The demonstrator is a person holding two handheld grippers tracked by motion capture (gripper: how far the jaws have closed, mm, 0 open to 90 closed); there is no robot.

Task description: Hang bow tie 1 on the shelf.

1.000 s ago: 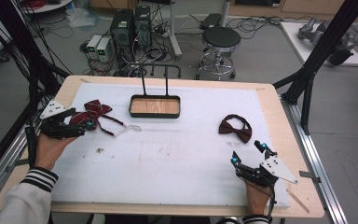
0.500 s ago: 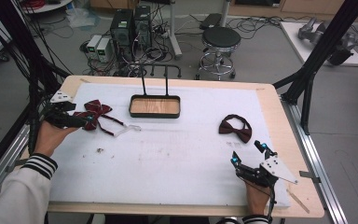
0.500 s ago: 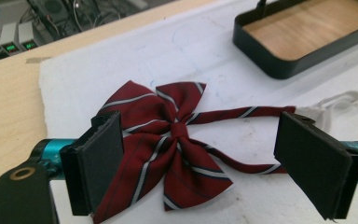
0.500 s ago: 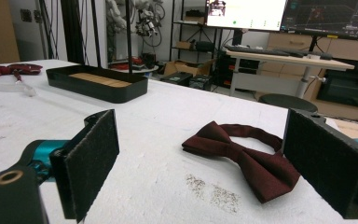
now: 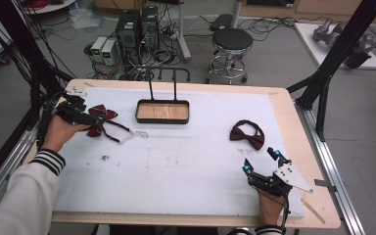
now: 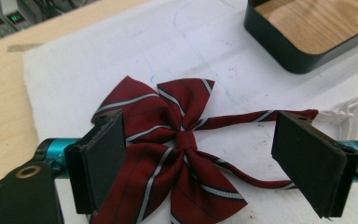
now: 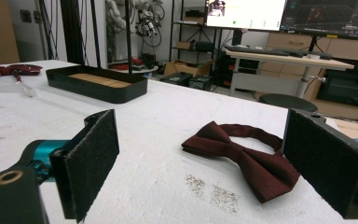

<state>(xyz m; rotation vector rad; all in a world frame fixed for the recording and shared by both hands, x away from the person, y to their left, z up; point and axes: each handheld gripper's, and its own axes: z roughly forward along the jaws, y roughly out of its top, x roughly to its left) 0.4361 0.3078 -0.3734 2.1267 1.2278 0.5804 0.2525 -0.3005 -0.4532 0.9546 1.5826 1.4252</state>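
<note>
Left gripper view puts our left gripper over the striped bow tie, jaws spread wide to either side of it, nothing pinched yet. It lies at the far left of the table, soft, light cloth that will sag and drag its strap, so we judge the knot the firmest hold. Just right sits the black tray, well apart. Our right gripper rests spread at the near right, close to the plain bow tie.
</note>
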